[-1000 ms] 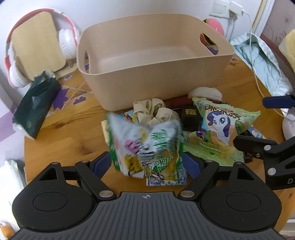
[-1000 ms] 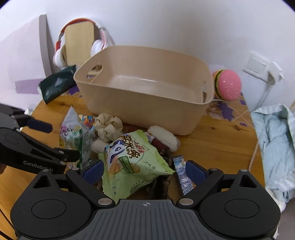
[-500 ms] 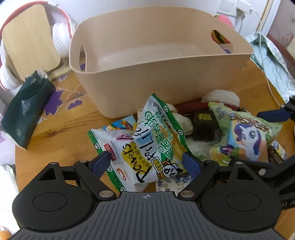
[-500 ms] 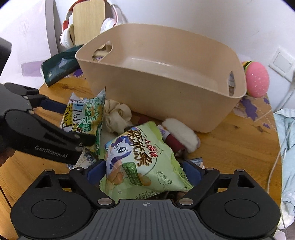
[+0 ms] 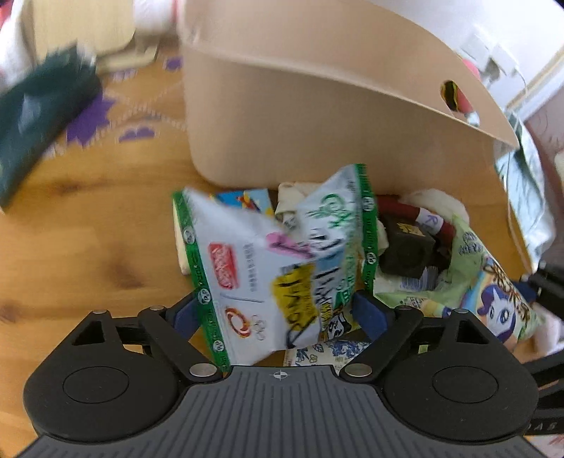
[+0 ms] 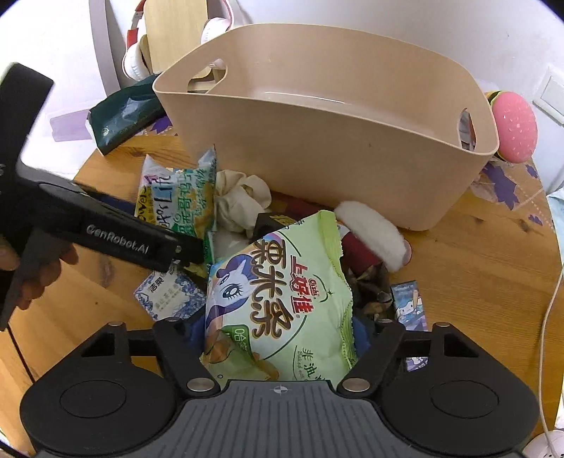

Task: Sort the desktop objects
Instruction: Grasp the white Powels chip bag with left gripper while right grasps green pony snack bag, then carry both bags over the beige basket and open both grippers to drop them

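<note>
My left gripper (image 5: 278, 313) is shut on a white-and-green snack bag (image 5: 275, 267) and holds it in front of the beige bin (image 5: 317, 116); the bag (image 6: 179, 204) and the left gripper (image 6: 190, 253) also show in the right wrist view. My right gripper (image 6: 282, 334) is shut on a light green pony snack bag (image 6: 278, 299), which also shows in the left wrist view (image 5: 490, 285). The bin (image 6: 335, 148) stands just behind the pile, and the part of its inside I can see is empty.
On the wooden table lie a cream scrunchie (image 6: 239, 200), a white-and-red plush piece (image 6: 373, 232), a black box (image 5: 405, 250), small blue-and-white packets (image 6: 169, 292) and a blue card (image 6: 410, 306). A dark green tissue pack (image 6: 123, 112), headphones (image 6: 211, 31) and a pink burger toy (image 6: 514, 130) stand behind.
Both grippers moved closer to the bin, each with its bag. The left view is blurred by motion and its bag has swung and turned.
</note>
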Demonstrator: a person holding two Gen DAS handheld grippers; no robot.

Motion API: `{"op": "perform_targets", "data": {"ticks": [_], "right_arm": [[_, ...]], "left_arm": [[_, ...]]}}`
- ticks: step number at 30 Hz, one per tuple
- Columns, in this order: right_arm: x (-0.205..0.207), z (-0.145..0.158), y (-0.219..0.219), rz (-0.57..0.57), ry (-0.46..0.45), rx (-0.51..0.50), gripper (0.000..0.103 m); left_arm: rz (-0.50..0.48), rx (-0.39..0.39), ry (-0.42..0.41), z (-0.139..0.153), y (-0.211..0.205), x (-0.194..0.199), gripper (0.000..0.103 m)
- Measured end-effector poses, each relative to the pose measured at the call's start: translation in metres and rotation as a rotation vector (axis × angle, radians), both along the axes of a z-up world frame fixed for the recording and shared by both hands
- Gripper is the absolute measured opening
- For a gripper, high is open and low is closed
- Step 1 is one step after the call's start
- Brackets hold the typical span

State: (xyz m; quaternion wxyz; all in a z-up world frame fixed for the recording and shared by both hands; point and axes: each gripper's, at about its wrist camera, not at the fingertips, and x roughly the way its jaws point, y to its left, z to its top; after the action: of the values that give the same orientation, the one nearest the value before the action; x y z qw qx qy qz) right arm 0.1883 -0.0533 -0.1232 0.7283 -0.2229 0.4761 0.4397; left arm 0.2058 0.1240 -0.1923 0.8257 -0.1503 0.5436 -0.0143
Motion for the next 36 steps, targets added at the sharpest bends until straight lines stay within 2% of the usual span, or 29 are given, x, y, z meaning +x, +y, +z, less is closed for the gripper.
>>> {"op": "perform_targets", "data": {"ticks": [2,8,16,23,31,33,36], "right_arm": [[-0.001,0.001,-0.001,-0.003,0.004,0.008,0.064],[-0.004,0.007,-0.006,0.011,0.027,0.039,0.059],[-0.004,0.032,-0.017,0.009,0.004,0.095,0.058],[0.01,0.059,-0.024,-0.011,-0.04,0.151,0.059],[0.033,0.091,-0.017,-0.032,-0.096,0.242,0.059],[0.042,0.097,-0.014,-0.048,-0.084,0.275,0.059],[0.055,0.105,-0.005,-0.056,-0.114,0.303,0.059]], "left_arm": [[-0.005,-0.019,-0.015,0.003,0.0,-0.002,0.071],[-0.019,-0.038,-0.038,0.012,-0.004,-0.01,0.059],[-0.017,-0.045,-0.08,0.031,0.003,-0.017,0.057],[-0.01,-0.04,-0.161,0.064,0.011,-0.018,0.057],[-0.004,-0.026,-0.275,0.11,0.015,-0.005,0.057],[-0.004,-0.019,-0.296,0.118,0.016,0.002,0.057],[-0.006,0.007,-0.317,0.127,0.017,0.015,0.057]]}}
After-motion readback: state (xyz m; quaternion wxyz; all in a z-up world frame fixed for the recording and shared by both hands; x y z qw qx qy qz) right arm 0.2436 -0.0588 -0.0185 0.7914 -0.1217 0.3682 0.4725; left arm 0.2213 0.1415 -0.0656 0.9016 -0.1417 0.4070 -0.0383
